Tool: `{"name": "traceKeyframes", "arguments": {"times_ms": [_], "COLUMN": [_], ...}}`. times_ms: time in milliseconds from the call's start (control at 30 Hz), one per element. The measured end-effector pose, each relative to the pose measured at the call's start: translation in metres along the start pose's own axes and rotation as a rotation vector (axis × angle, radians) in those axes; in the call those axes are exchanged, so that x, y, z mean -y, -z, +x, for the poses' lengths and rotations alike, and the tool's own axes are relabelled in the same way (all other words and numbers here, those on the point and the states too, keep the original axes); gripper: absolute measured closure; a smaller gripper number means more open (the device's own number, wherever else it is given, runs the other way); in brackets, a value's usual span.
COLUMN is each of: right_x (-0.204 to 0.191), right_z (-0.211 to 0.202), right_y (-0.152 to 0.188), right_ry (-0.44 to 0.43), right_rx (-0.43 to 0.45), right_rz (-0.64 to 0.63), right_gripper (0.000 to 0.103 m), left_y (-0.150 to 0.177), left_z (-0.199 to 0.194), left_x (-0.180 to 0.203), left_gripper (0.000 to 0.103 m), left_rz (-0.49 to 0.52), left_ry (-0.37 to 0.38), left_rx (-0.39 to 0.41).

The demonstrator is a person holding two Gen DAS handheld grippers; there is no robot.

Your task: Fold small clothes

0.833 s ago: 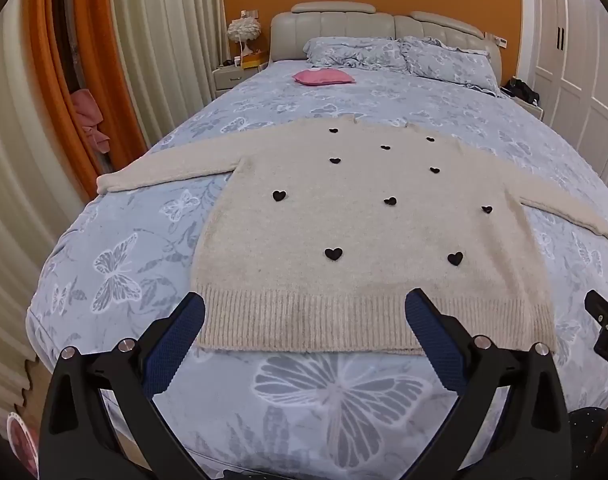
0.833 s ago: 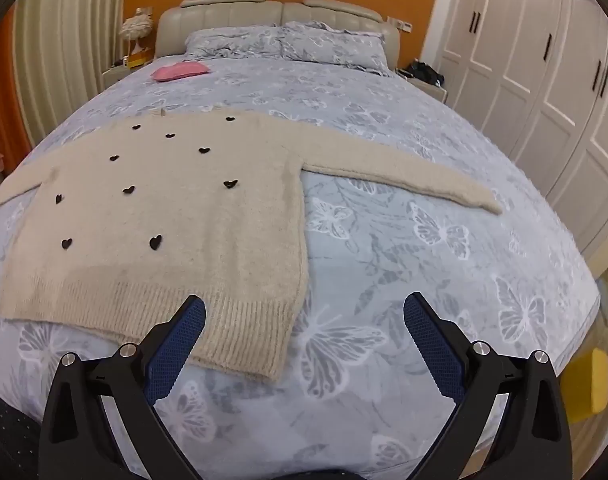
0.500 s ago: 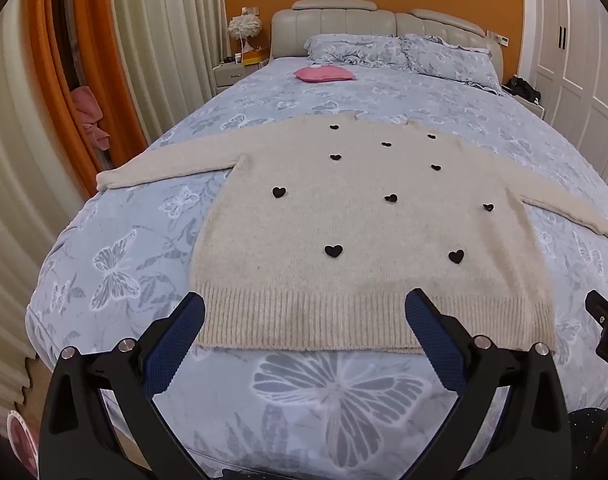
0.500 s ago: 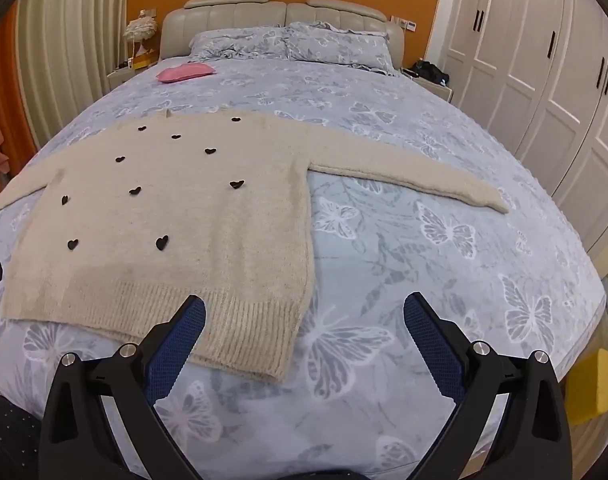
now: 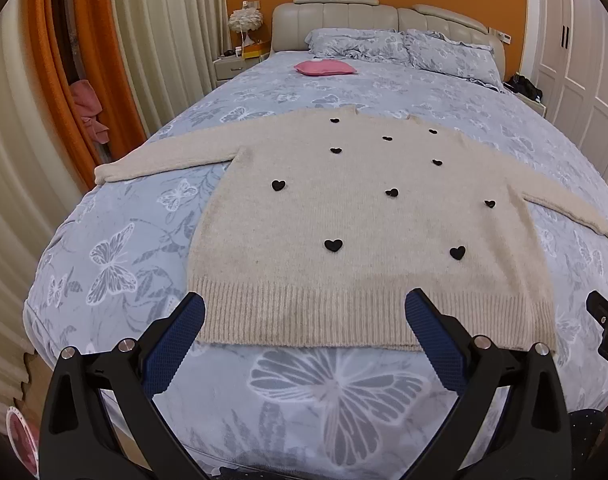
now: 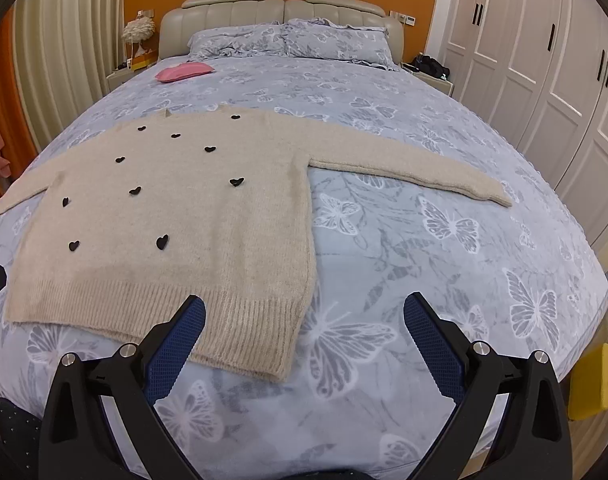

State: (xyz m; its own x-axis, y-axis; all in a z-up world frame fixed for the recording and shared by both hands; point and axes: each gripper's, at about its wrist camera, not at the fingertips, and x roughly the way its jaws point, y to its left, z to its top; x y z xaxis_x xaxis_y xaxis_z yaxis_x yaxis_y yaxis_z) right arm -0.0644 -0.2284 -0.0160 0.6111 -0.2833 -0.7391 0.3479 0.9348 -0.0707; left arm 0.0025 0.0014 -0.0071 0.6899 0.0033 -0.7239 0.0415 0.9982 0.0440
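Here the cream sweater (image 5: 356, 220) lies flat, hem nearest, neckline toward the pillows (image 5: 400, 46); sleeves span crosswise. Both the left gripper (image 5: 304, 316) and the right gripper (image 6: 304, 316) stand wide apart, empty. Only the right view shows the yellow object (image 6: 592, 376).

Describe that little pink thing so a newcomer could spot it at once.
Start at the big bed with its blue butterfly cover, then look past the cream sweater toward the pillows. There lies a small flat cushion, the only pink thing on the bed.

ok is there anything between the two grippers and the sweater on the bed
Nothing visible. The sweater lies flat on the bed with only bare bedspread between its hem and the open left gripper and right gripper. The pink cushion sits far beyond it.
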Motion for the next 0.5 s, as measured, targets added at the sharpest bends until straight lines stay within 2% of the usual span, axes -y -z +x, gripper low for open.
{"name": "traceKeyframes", "arguments": {"times_ms": [500], "right_x": [0.0001], "right_z": [-0.0005], "right_y": [0.0001], "right_ry": [0.000], "right_rx": [0.001], "right_rz": [0.002], "right_gripper": [0.005], "left_y": [0.0015], "left_z": [0.0012], "left_x": [-0.0005], "left_gripper": [0.005], "left_rz": [0.006], "left_ry": [-0.003], "left_rx": [-0.003]}}
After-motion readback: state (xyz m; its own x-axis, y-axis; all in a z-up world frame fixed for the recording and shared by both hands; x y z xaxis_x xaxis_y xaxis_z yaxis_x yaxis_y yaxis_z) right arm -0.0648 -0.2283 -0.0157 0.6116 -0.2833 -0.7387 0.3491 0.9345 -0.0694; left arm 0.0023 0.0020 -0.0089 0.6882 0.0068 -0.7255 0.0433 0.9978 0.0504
